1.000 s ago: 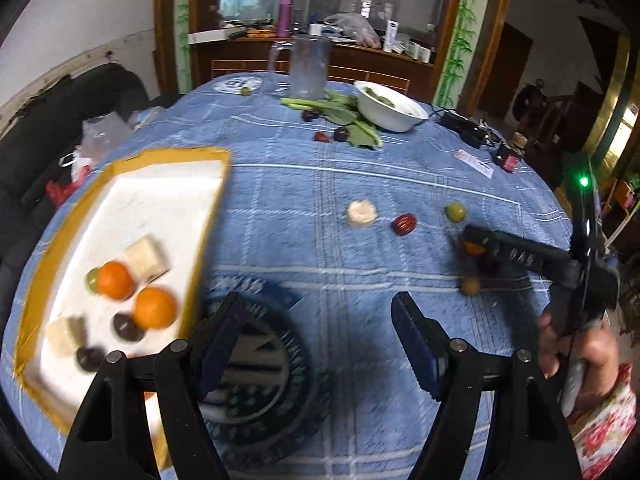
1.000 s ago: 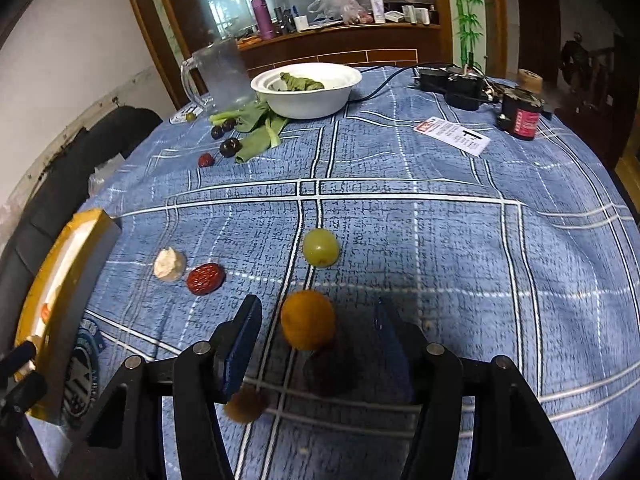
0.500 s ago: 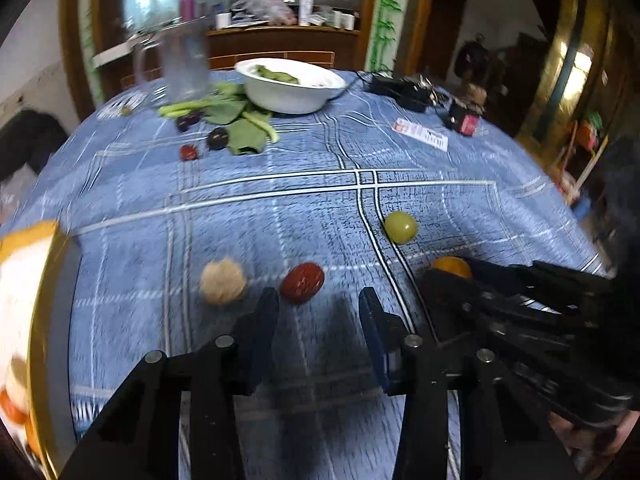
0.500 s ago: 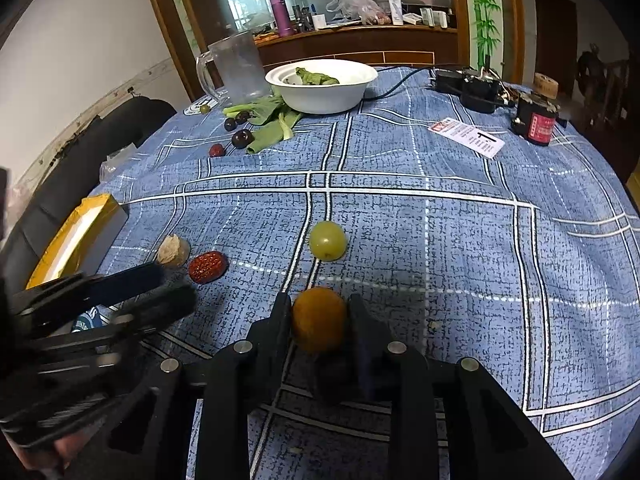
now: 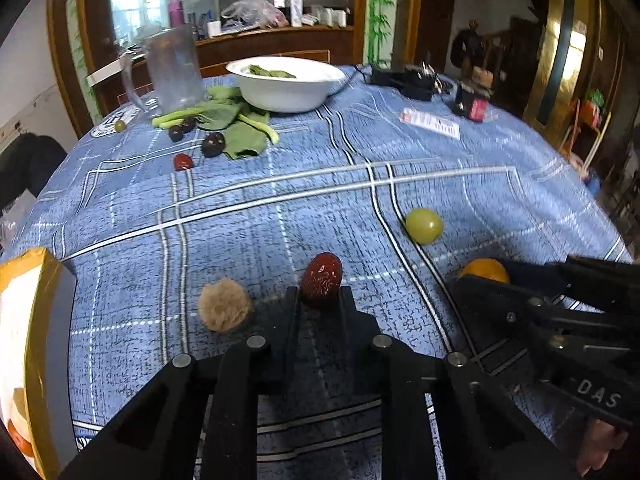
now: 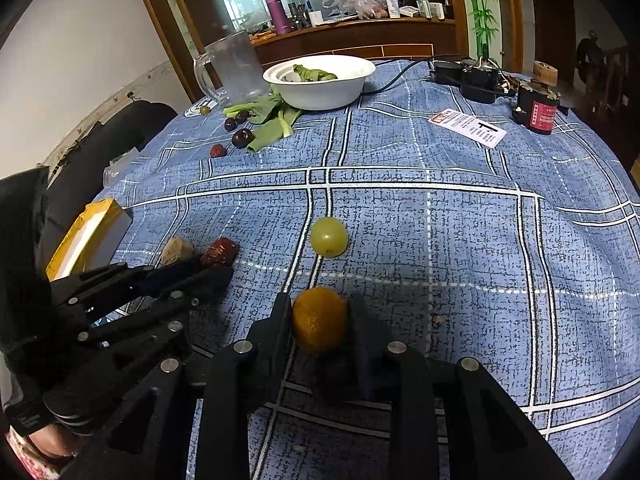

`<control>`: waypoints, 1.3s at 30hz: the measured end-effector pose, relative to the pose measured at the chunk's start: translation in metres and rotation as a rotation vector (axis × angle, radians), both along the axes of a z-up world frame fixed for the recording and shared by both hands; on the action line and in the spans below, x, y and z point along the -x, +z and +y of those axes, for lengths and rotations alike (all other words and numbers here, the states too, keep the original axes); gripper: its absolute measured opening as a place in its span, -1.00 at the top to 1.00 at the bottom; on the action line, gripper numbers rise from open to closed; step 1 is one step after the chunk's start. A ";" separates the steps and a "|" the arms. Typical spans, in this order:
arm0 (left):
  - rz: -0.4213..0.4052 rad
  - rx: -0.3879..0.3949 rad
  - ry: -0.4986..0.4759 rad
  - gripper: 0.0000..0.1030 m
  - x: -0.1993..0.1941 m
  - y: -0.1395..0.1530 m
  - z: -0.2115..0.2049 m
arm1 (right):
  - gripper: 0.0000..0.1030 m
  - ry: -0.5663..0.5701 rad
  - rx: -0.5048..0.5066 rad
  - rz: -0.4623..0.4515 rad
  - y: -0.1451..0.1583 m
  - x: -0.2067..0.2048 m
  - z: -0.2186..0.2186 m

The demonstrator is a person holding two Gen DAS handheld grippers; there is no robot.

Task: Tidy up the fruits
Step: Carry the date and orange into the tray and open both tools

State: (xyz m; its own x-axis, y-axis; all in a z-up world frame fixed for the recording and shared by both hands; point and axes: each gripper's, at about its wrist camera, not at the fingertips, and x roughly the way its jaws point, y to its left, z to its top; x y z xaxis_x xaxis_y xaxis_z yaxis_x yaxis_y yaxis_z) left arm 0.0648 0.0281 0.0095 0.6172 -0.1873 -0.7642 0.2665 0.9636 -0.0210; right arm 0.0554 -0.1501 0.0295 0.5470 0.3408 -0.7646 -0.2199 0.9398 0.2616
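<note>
My left gripper is shut on a red date on the blue tablecloth; it also shows in the right wrist view. My right gripper is shut on a small orange fruit, seen also in the left wrist view. A green grape lies loose between them, also in the right wrist view. A tan fuzzy fruit lies left of the date. The yellow-rimmed white tray with fruit sits at the left edge.
A white bowl with greens, leafy greens, dark plums, a small red fruit and a clear pitcher stand at the back. A paper card, a black-and-red jar and cables are at the back right.
My left gripper swung from the tray to the red date and closed on it. My right gripper closed on the orange fruit and holds it.
</note>
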 end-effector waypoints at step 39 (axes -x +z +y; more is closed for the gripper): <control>-0.025 0.162 0.689 0.66 0.158 0.035 0.291 | 0.39 0.445 -0.065 -0.043 0.063 0.055 0.243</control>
State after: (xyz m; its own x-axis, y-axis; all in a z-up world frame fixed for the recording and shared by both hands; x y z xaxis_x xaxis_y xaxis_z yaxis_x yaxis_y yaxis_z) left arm -0.0932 0.3189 0.0449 0.6531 0.1424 -0.7438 -0.4008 0.8983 -0.1800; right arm 0.0002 0.0924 0.0927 0.3672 0.5966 -0.7136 -0.6111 0.7331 0.2984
